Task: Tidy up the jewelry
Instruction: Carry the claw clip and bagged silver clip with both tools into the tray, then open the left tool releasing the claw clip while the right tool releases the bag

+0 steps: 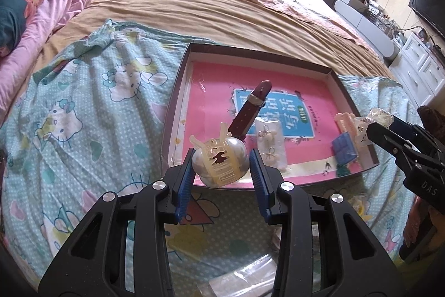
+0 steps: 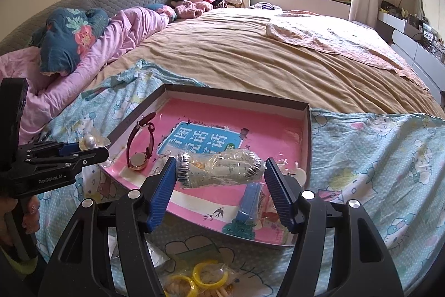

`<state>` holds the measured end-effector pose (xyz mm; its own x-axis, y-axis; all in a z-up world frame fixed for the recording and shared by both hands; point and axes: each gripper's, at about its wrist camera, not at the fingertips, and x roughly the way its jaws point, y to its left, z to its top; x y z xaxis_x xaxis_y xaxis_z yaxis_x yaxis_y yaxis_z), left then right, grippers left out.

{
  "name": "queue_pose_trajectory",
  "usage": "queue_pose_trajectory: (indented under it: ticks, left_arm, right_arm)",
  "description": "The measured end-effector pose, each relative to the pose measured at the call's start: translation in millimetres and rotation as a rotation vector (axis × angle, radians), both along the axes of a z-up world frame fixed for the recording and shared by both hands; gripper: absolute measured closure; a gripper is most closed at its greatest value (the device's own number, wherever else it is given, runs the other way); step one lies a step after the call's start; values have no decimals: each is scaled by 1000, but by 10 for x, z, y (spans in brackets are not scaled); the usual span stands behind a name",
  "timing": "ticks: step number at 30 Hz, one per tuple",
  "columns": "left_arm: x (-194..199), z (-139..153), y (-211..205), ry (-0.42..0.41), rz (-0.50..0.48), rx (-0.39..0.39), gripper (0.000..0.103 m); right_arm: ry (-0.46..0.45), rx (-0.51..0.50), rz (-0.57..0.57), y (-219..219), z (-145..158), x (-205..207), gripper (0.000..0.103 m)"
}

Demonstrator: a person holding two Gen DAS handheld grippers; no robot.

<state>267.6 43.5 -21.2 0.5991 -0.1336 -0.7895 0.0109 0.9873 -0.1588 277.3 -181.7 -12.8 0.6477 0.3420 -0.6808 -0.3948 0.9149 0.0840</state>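
hiding watch face: pearl clip, seemingly.

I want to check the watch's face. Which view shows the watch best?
The right wrist view: the watch stands in the box with its round gold case and looped strap visible. The left wrist view shows only its maroon strap; the hair clip hides the case.

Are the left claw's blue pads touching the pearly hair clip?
Touching. The left wrist view shows the left claw with both blue pads pressed against the pearly hair clip, no gap on either side.
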Motion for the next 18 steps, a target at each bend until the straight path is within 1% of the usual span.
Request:
queue_pose_trajectory:
  ticks: [9,18]
  left_arm:
    - [112,-125,67,14,12,7,72]
    - [173,-168,59,23,7,12,72]
  right_arm:
    - [23,-19,-12,59,-123,100,41]
    - [47,-37,-19,116,-238,225,41]
